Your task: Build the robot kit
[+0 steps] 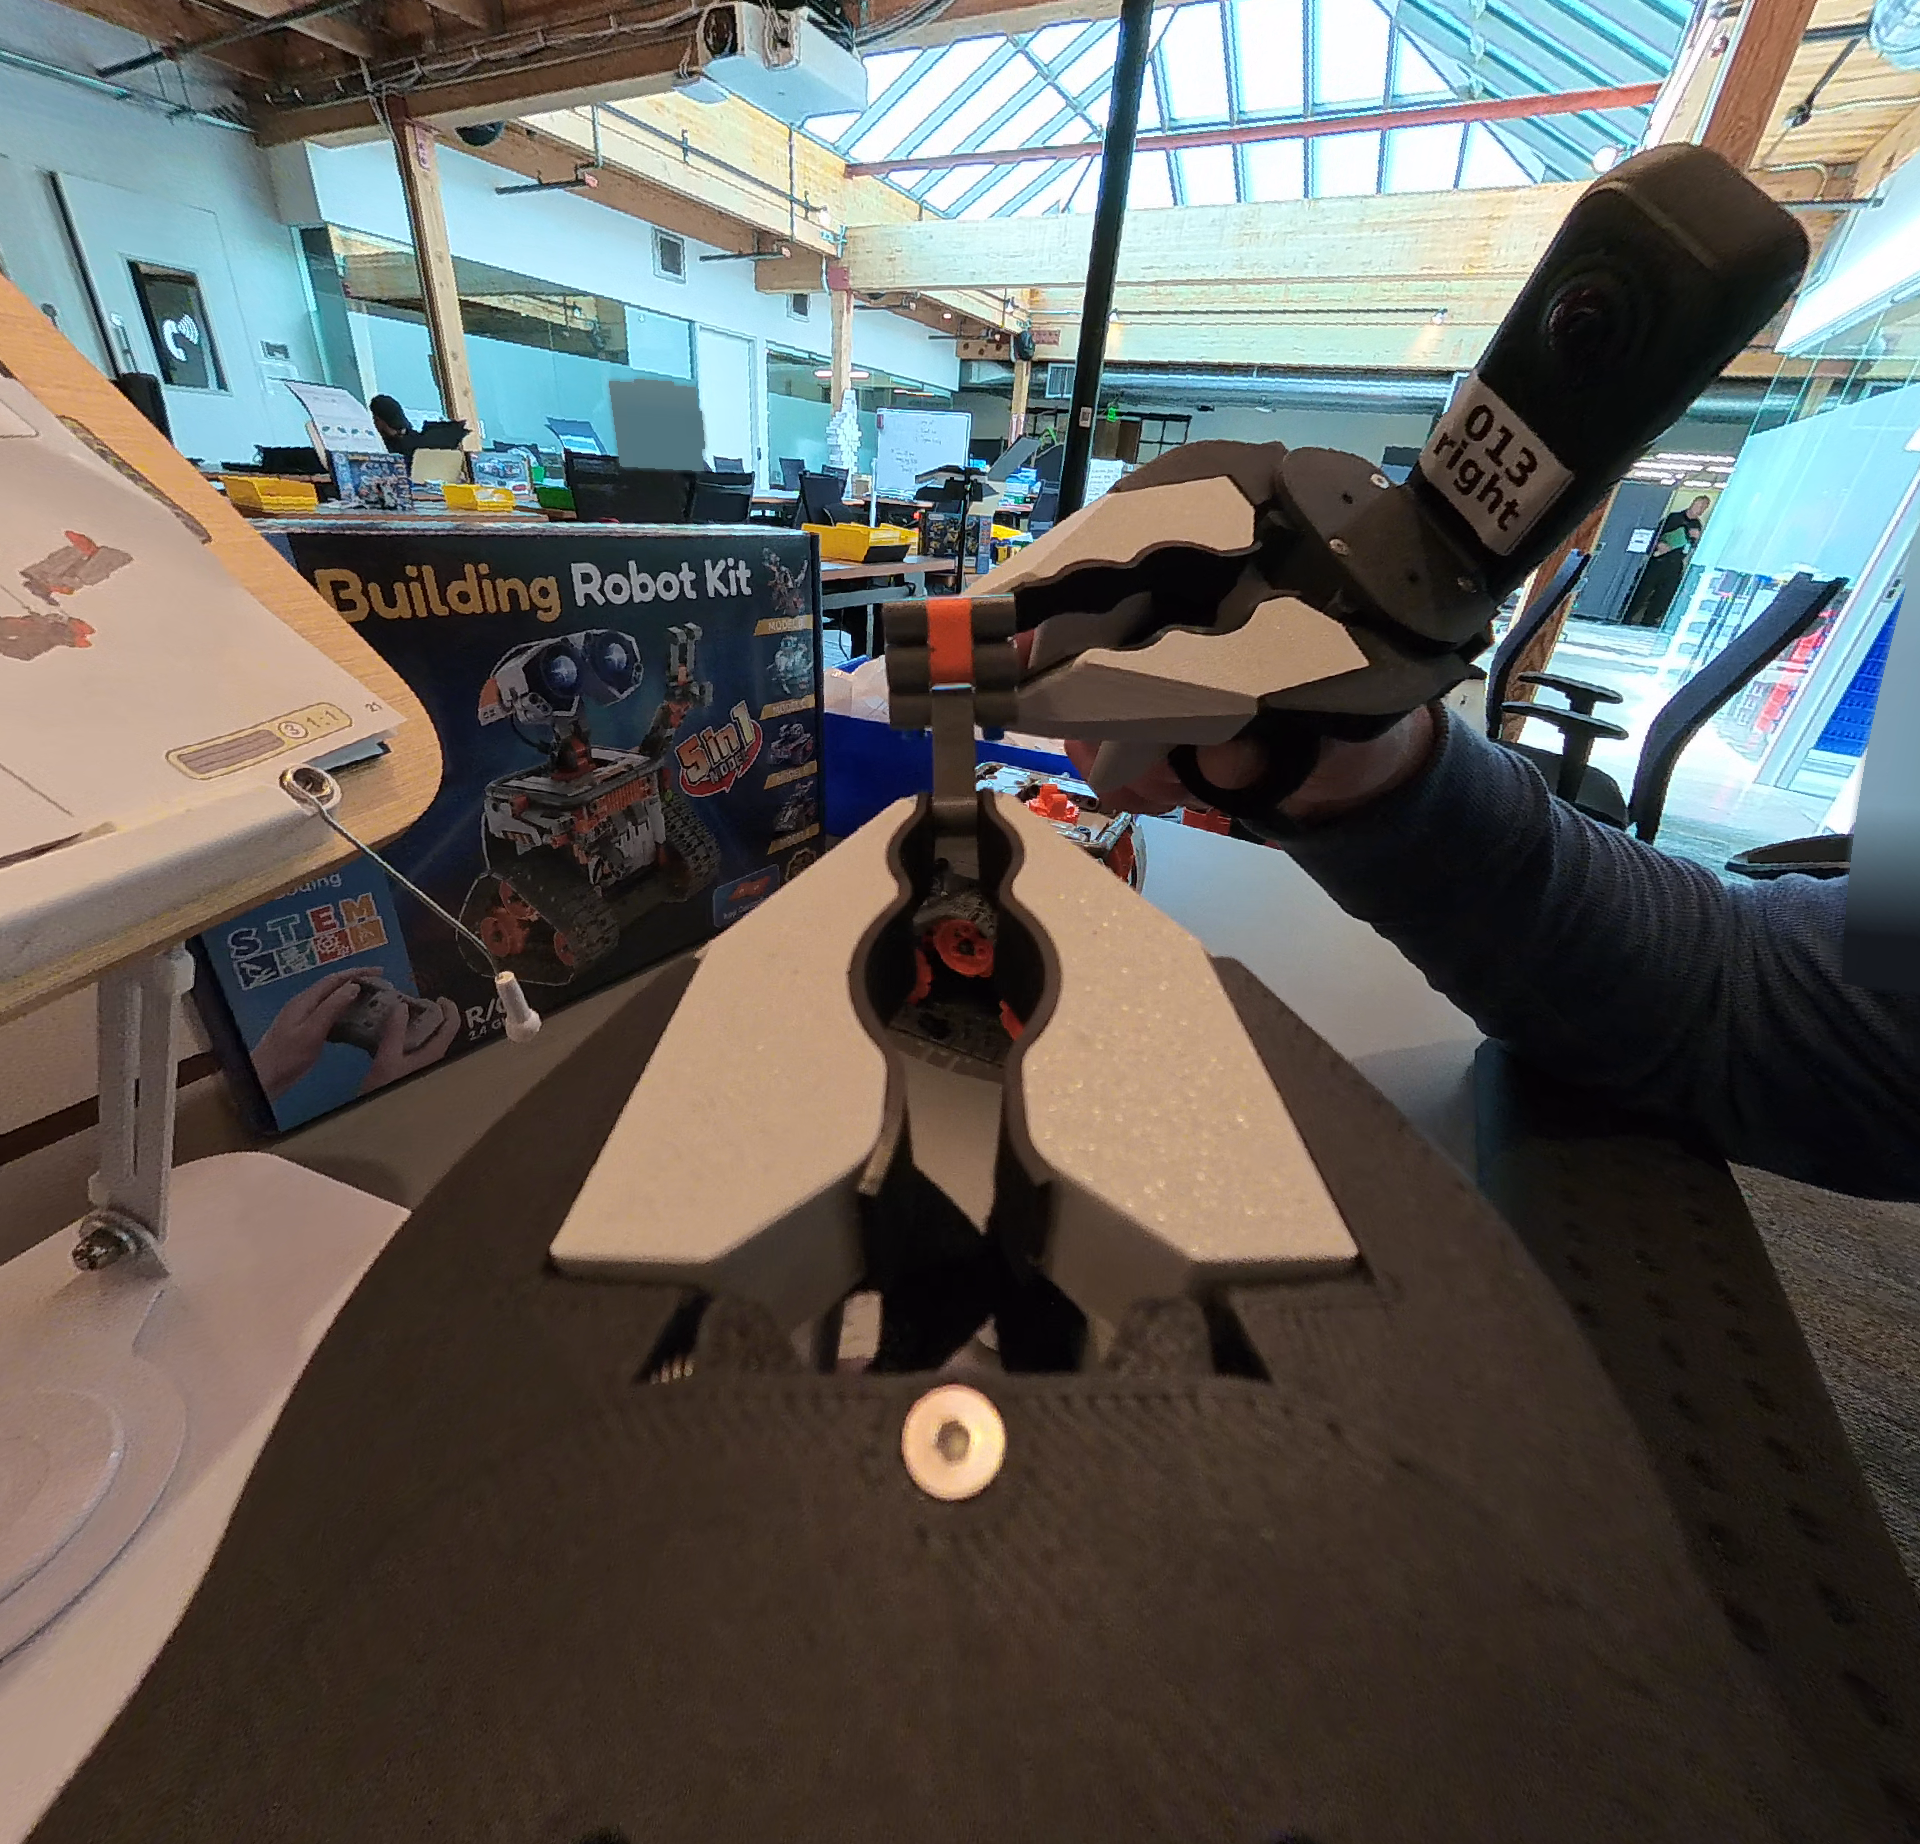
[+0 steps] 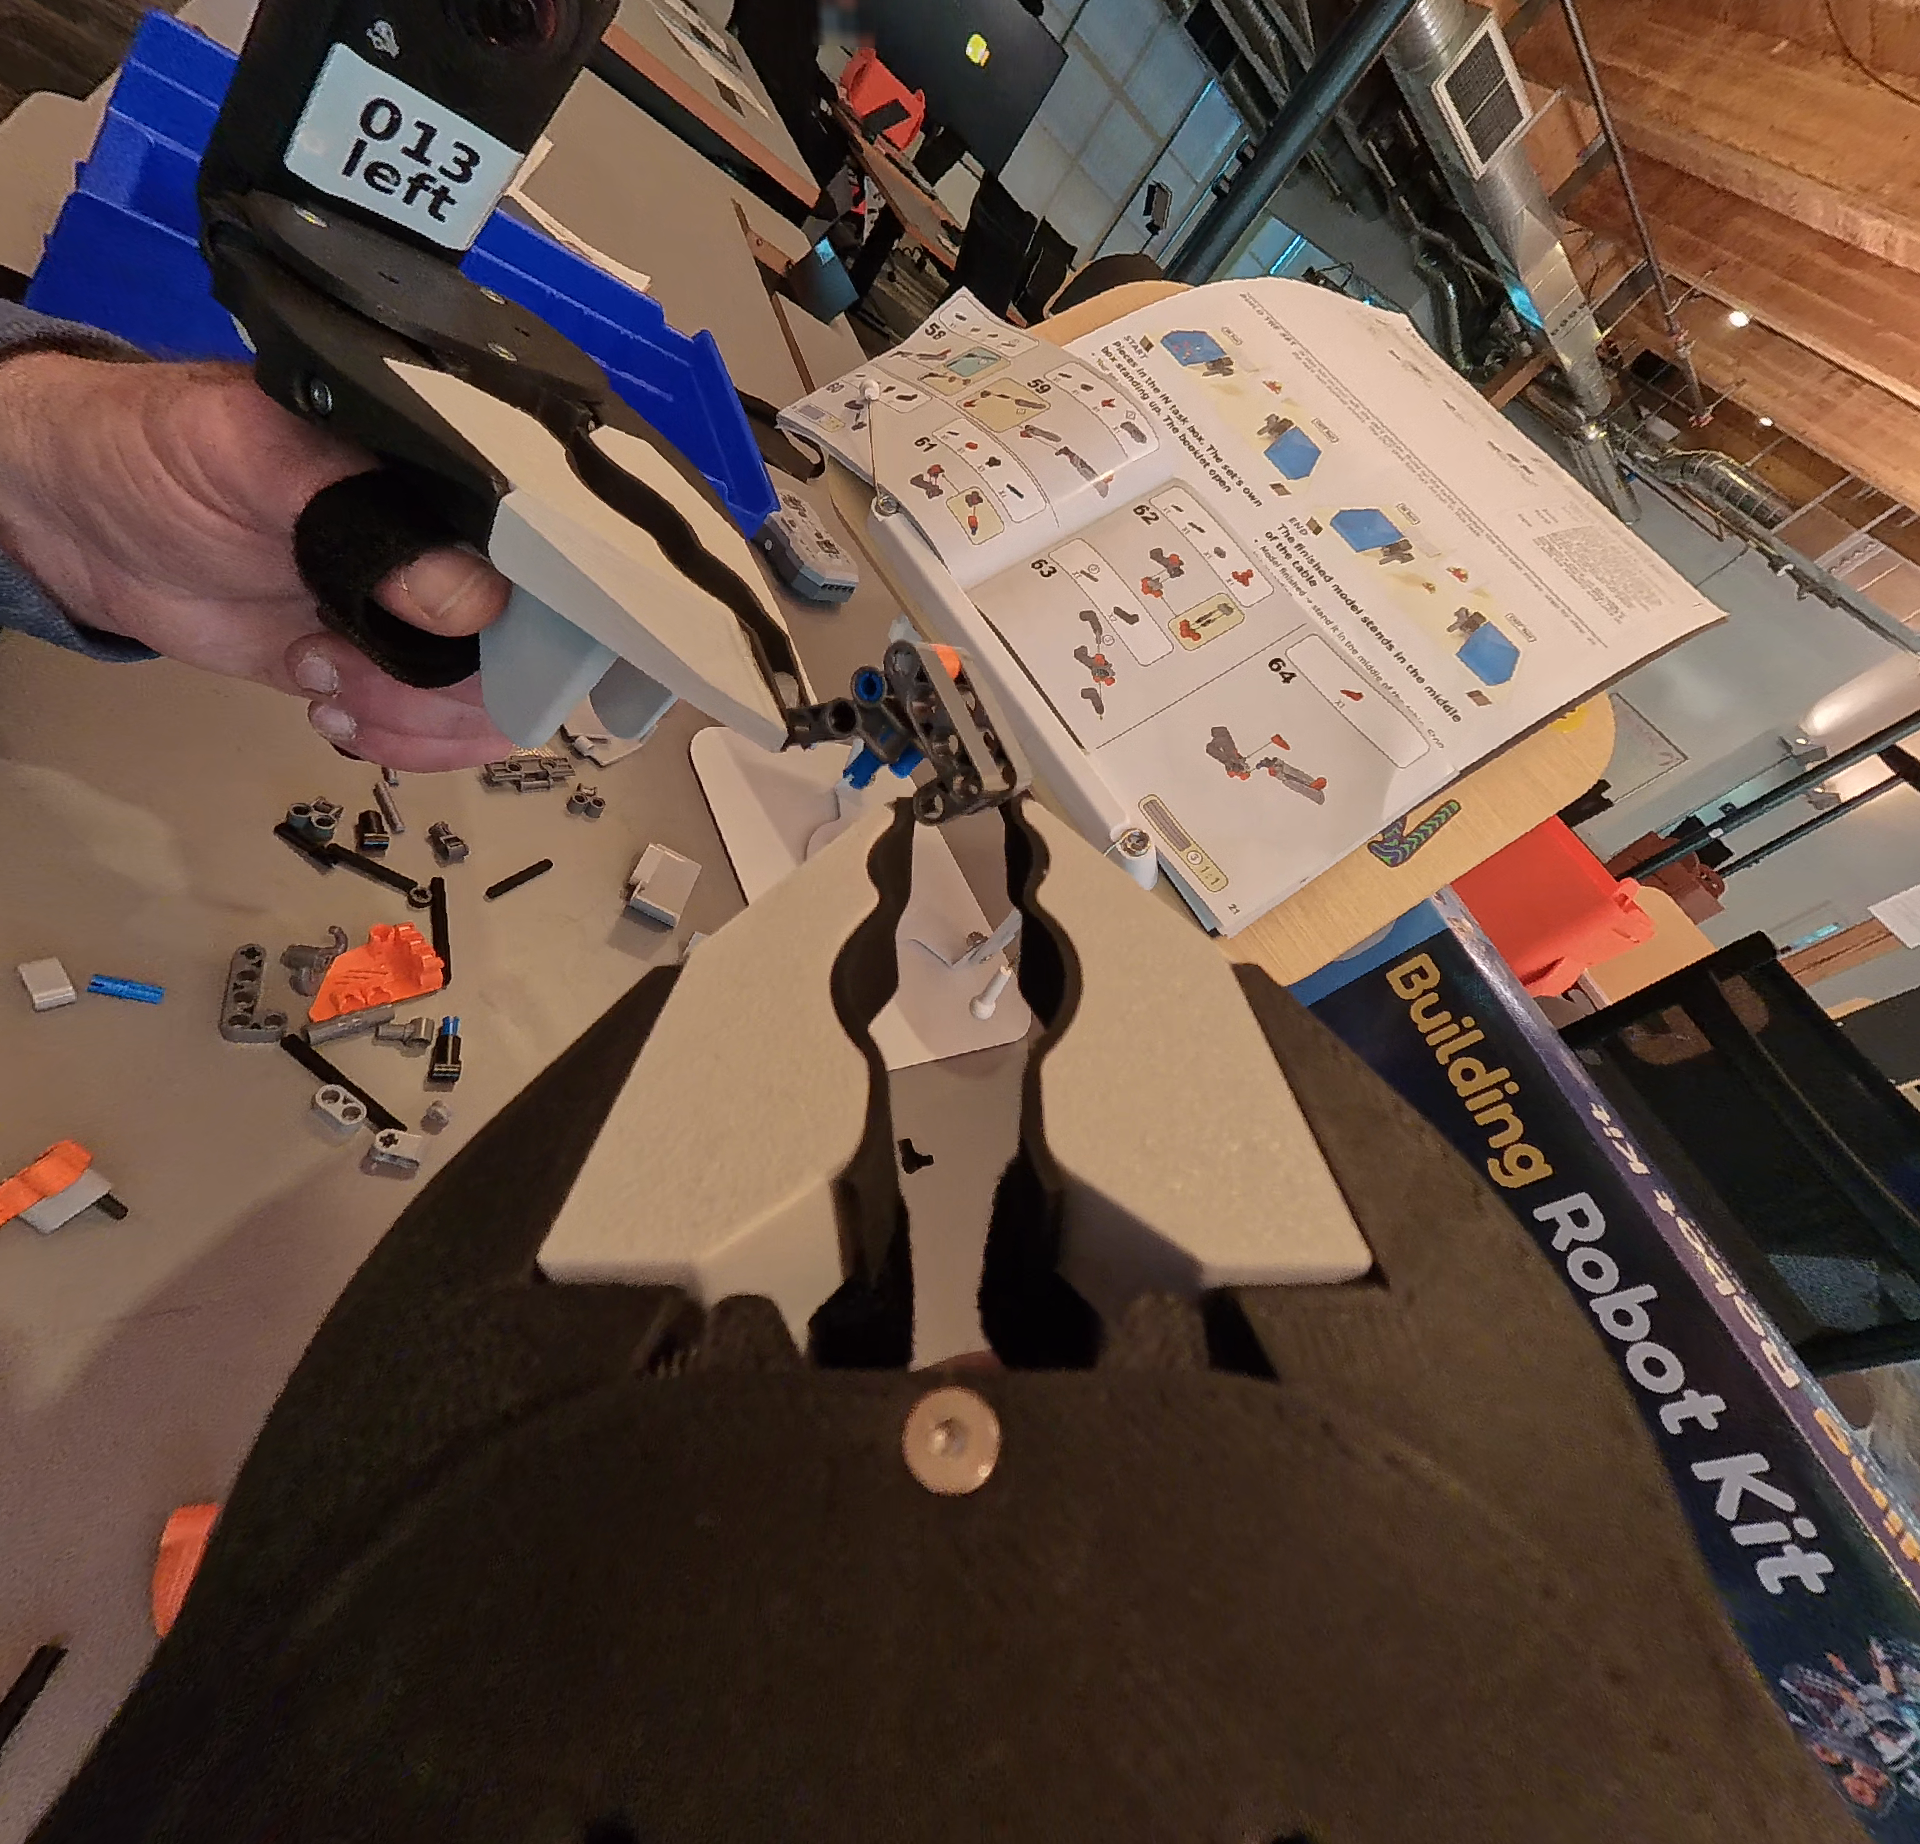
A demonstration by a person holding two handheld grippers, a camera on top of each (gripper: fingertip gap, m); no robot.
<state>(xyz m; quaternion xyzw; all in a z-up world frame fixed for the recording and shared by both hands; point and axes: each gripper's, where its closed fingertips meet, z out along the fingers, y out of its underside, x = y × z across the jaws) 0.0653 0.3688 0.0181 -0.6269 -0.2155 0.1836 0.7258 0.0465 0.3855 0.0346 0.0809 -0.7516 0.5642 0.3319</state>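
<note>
A small building-block assembly of dark grey beams with an orange part is held in the air between both grippers. My left gripper is shut on a grey beam that hangs down from the assembly. My right gripper comes in from the right and is shut on the assembly's side. In the right wrist view my right gripper grips the dark perforated beams, which carry blue pins and an orange piece. My left gripper holds a beam end on their left. A hand holds it.
An open instruction booklet lies on a tilted wooden stand with a white base. The dark blue kit box stands behind. Loose grey, black and orange pieces are scattered on the table. A blue bin sits farther back. The grippers are tip to tip, or close to it. The white base is about equally far from each gripper, around 30 cm.
</note>
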